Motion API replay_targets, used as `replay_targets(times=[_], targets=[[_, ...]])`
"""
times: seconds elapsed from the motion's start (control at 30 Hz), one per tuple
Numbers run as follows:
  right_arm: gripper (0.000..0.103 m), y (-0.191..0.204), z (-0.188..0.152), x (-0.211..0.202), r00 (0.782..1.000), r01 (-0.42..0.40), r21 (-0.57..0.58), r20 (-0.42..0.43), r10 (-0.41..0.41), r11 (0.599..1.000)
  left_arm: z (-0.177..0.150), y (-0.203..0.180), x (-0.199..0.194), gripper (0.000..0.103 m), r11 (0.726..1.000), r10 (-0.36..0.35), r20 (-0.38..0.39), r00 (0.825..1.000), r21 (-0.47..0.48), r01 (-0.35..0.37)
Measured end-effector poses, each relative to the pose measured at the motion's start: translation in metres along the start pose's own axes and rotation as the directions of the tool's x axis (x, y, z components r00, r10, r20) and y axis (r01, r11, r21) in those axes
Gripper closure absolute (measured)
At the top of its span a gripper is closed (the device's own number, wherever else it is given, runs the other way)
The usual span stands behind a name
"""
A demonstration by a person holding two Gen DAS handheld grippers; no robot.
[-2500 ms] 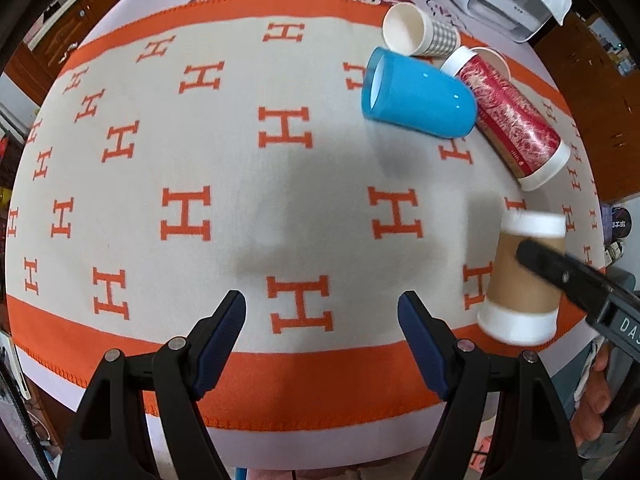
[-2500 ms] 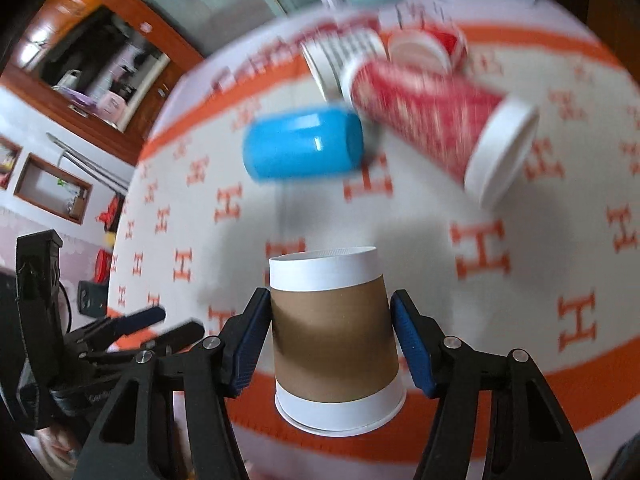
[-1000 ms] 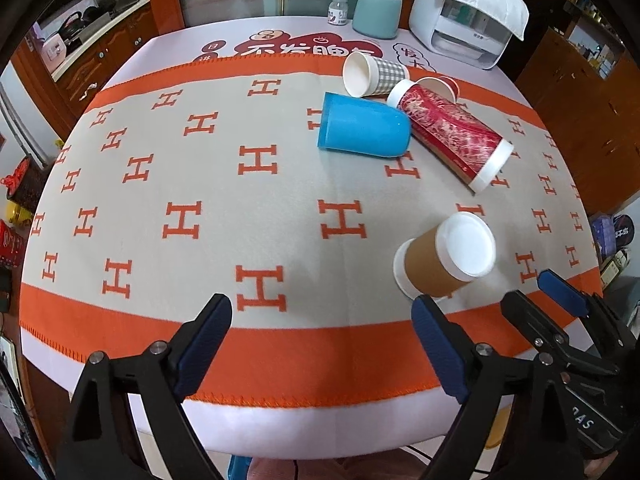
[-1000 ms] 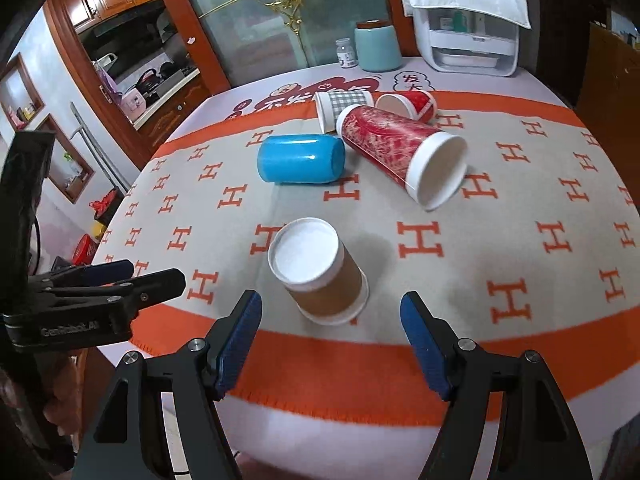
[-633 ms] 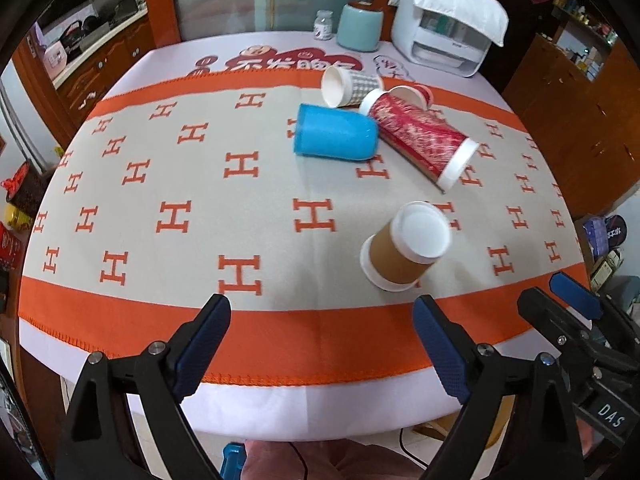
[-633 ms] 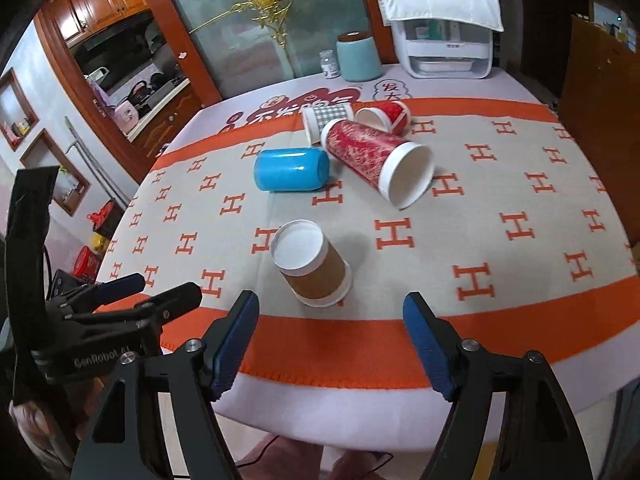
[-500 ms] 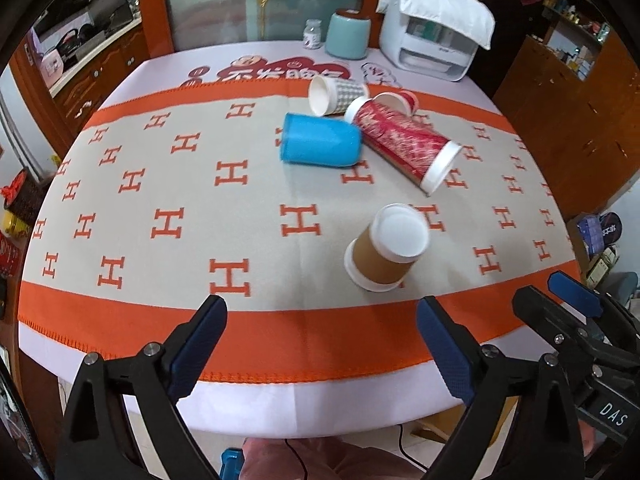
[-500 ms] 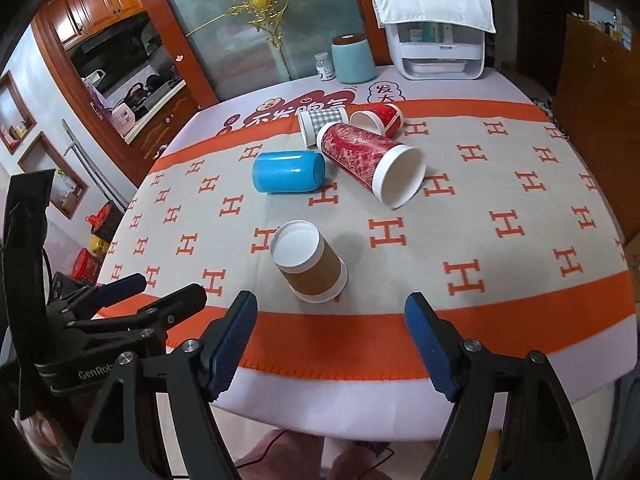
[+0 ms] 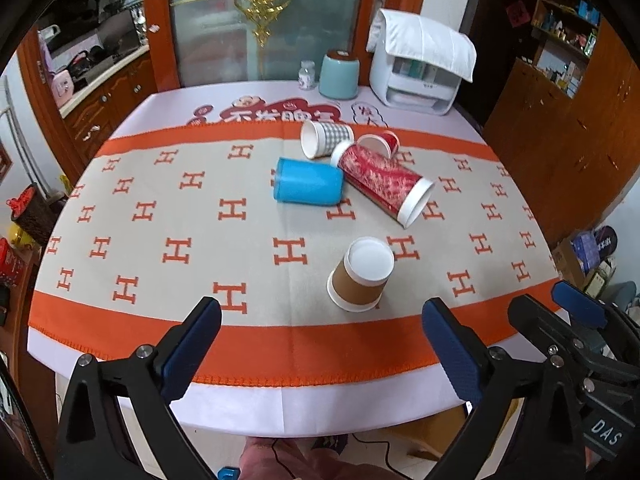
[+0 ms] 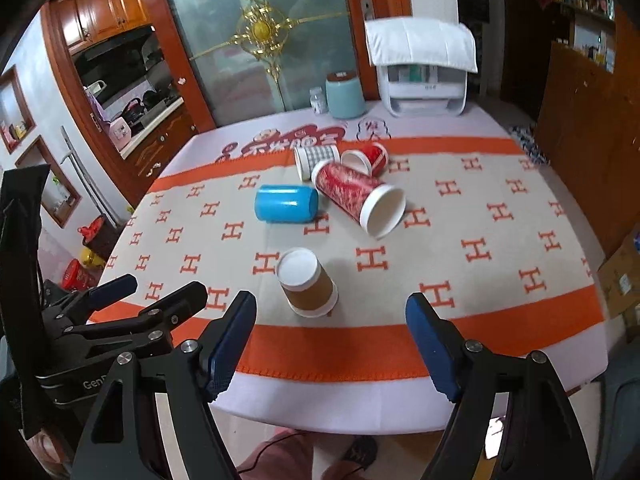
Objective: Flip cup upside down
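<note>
The brown cup (image 9: 361, 276) is shown inverted near the tabletop's (image 9: 256, 376) front edge; both the left gripper (image 9: 320, 354) and right gripper (image 10: 332, 350) are spread, empty. Toppling could be caused by a stray nudge.

**Cups around the upturned paper cup**

The paper cup (image 9: 361, 276) stands mouth-down on the tablecloth (image 9: 160, 216) near its front edge. Behind it lie the tumbler (image 9: 309, 187) to the left and the tall cup (image 9: 384, 184) to the right, touching; two smaller cups (image 9: 326, 139) lie farther back.
</note>
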State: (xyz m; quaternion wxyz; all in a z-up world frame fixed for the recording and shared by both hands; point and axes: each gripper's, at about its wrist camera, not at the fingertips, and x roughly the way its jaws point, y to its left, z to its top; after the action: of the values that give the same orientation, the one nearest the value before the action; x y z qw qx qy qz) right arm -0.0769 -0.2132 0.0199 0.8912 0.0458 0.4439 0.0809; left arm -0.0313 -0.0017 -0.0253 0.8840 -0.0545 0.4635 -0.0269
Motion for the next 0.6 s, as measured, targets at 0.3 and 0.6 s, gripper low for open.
replay_targets(times=[0.3, 0.6], targets=[[0.023, 0.018, 0.0, -0.035, 0.998, 0.028, -0.034, 0.065, -0.026, 0.999, -0.002, 0.004, -0.027, 0.003, 0.999, 0.048, 0.054, 0.997, -0.023, -0.047], [0.022, 0.018, 0.001, -0.054, 0.994, 0.039, -0.024, 0.101, -0.036, 0.999, 0.0, -0.004, -0.042, 0.003, 0.996, 0.085, 0.106, 0.991, 0.005, -0.086]])
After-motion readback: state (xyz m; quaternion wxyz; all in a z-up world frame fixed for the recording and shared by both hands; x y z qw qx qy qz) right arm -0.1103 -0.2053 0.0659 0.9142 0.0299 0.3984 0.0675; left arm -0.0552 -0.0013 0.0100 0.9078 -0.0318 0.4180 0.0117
